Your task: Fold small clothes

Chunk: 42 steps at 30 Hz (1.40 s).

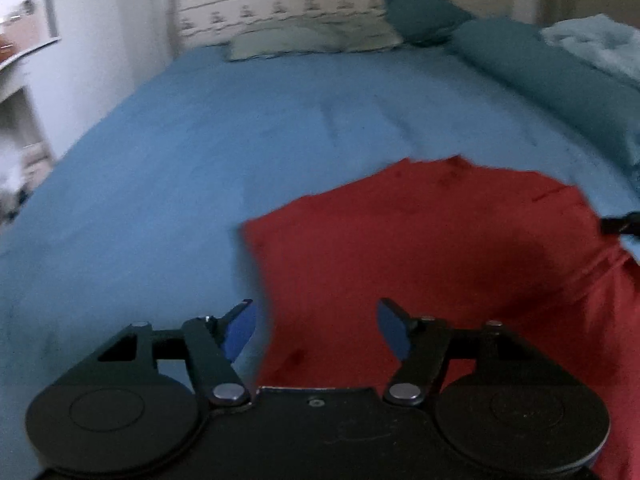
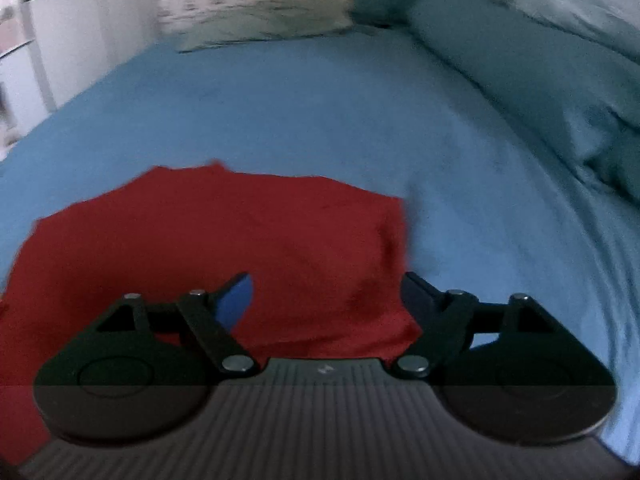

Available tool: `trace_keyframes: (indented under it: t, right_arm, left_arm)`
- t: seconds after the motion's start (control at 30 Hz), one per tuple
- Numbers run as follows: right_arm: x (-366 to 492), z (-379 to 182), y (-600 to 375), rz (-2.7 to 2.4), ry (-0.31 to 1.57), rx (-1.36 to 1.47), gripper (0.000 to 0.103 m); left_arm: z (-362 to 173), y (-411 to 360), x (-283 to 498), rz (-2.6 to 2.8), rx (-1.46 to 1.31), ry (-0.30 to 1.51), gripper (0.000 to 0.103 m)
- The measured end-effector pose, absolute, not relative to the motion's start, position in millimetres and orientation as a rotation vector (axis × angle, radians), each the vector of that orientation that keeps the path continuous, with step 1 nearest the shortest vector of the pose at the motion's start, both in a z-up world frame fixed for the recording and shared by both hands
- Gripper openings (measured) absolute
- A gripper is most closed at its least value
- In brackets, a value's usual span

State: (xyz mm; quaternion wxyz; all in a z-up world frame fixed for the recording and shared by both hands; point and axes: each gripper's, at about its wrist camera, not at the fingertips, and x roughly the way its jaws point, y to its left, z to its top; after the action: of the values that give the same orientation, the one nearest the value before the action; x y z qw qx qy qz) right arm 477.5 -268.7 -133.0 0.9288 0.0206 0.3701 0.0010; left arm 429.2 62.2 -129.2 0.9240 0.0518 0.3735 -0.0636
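Observation:
A red garment [image 1: 432,248] lies flat on the blue bed sheet [image 1: 180,160]. In the left wrist view it fills the lower right. My left gripper [image 1: 316,330] hovers over its left edge, jaws apart, with nothing pinched between the blue pads [image 1: 394,332]. In the right wrist view the same red garment [image 2: 224,240] spreads across the lower left. My right gripper [image 2: 326,300] stands wide open above its right edge, cloth showing below the gap but not gripped. A dark tip at the left wrist view's right edge looks like the other gripper [image 1: 622,226].
Teal pillows [image 1: 532,64] and a pale blue blanket [image 1: 596,44] line the right side of the bed. A patterned pillow [image 1: 316,38] rests against the headboard [image 1: 280,8]. White furniture [image 1: 84,52] stands left of the bed.

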Motion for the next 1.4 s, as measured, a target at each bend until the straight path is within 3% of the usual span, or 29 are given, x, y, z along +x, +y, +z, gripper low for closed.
trace_keyframes:
  t: [0.23, 0.4, 0.7, 0.97, 1.13, 1.4]
  right_arm:
    - [496.6, -184.4, -275.0, -0.064, 0.870, 0.109, 0.098]
    - [492.5, -186.8, -285.6, -0.022, 0.832, 0.130, 0.098]
    - [430.6, -107.0, -316.7, 0.046, 0.700, 0.120, 0.098]
    - [317.5, -55.2, -337.3, 0.071, 0.734, 0.064, 0.098]
    - [255.9, -80.1, -333.7, 0.059, 0.864, 0.059, 0.096]
    - [188.5, -138.7, -322.8, -0.018, 1.032, 0.057, 0.084]
  left_arm:
    - [-183.3, 50.1, 460.6, -0.109, 0.049, 0.898, 0.073]
    - [-179.2, 52.8, 450.9, -0.096, 0.015, 0.860, 0.072]
    - [-102.6, 71.3, 373.8, -0.037, 0.005, 0.754, 0.073]
    - [-81.5, 84.0, 257.3, -0.030, -0.009, 0.842, 0.073]
    - [-110.4, 85.8, 196.1, -0.017, -0.007, 0.953, 0.072]
    - [-158.9, 83.5, 157.8, -0.054, -0.035, 1.075, 0.055]
